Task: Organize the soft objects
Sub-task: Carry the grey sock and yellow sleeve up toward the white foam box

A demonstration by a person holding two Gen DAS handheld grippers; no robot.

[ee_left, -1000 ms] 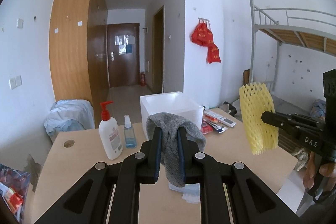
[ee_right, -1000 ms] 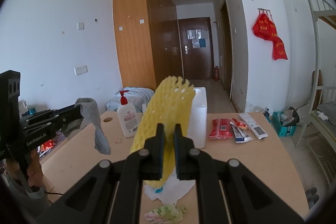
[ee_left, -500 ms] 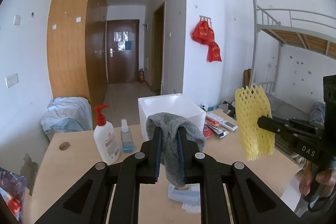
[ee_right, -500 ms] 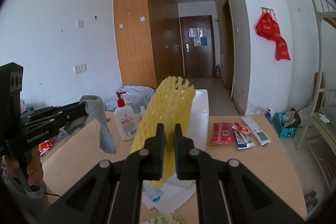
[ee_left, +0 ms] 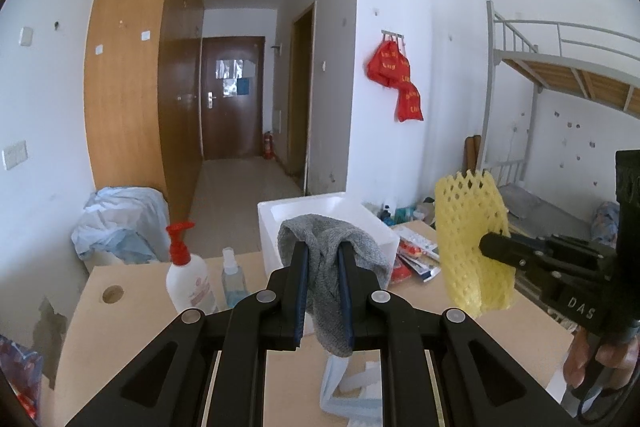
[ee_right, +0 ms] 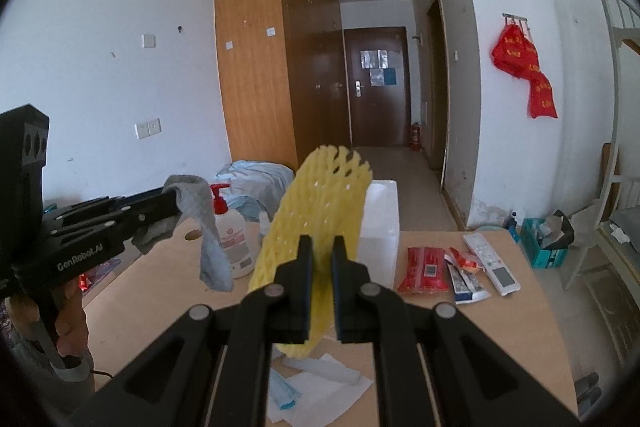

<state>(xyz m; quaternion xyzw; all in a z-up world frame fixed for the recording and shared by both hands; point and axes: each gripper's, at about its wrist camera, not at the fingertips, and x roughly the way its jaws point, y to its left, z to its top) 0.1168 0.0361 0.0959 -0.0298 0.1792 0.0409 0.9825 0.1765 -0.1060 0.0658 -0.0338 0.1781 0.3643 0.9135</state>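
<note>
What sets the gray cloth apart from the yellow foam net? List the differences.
The gray cloth is knitted fabric with a closed surface; the yellow foam net is mesh full of open holes. The cloth droops limp from the left gripper, while the net keeps its flattened sleeve shape upright in the right gripper. The cloth is dull gray, the net bright yellow. Both are soft, pinched between closed fingers and held clear above the table.

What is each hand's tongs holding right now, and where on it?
Left tongs: grey knitted sock, pinched mid-length. Right tongs: yellow foam fruit net, pinched near its lower end.
</note>
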